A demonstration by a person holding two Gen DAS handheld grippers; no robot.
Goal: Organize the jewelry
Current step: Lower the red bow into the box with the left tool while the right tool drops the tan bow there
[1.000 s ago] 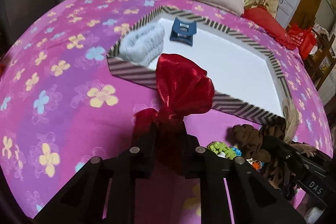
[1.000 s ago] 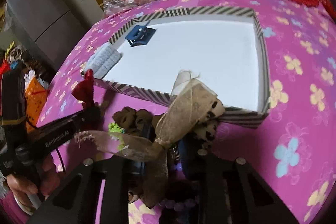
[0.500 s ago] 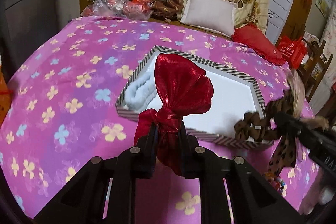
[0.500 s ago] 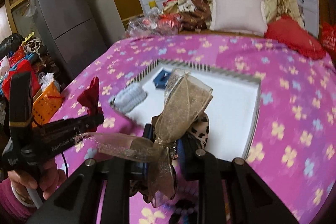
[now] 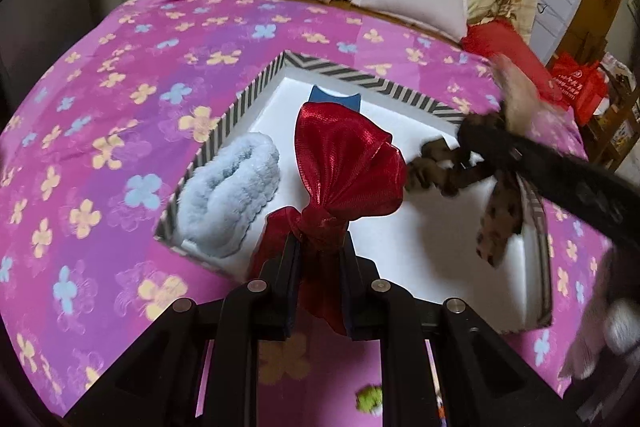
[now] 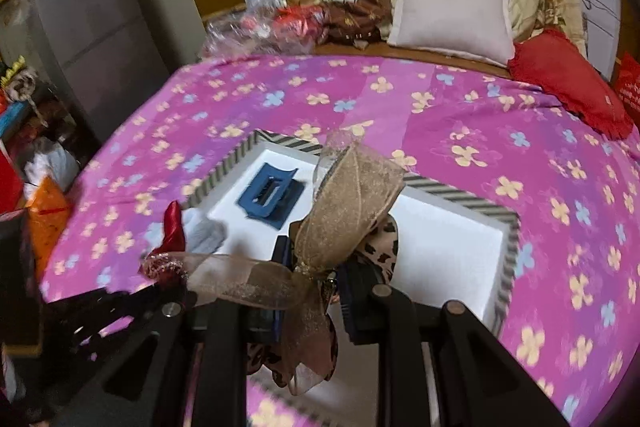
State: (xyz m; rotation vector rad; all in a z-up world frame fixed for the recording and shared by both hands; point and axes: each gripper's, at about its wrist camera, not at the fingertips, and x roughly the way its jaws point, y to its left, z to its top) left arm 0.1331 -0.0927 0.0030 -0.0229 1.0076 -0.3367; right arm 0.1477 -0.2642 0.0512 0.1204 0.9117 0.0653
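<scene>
Left gripper (image 5: 318, 251): its jaws are pinching the red bow (image 5: 344, 167) at the knot, holding it above the near edge of the box (image 5: 256, 91).
Red bow: it is standing with its long axis running away from the left wrist camera, the wide shiny loop pointing up and forward over the white floor of the box, a shorter tail hanging down between the jaws.
Right gripper (image 6: 312, 271): its jaws are pinching the gold mesh bow (image 6: 352, 203) at the knot, together with a leopard-print ribbon (image 6: 380, 243) bunched behind it.
Gold mesh bow: its big loop is pointing up and away from the right wrist camera, one sheer tail is stretching out to the left, another is hanging down; it is hovering over the box's near part.
Box: striped rim, white inside, lying on the bed (image 6: 460, 131) with its pink flowered cover.
Inside the box: a fluffy pale blue scrunchie (image 5: 232, 195) is lying against the left wall; a blue hair claw (image 6: 270, 195) is lying near the far corner, well apart from both bows.
Bed, far end: a white pillow (image 6: 448, 15) and a red cushion (image 6: 568, 83) are lying there.
</scene>
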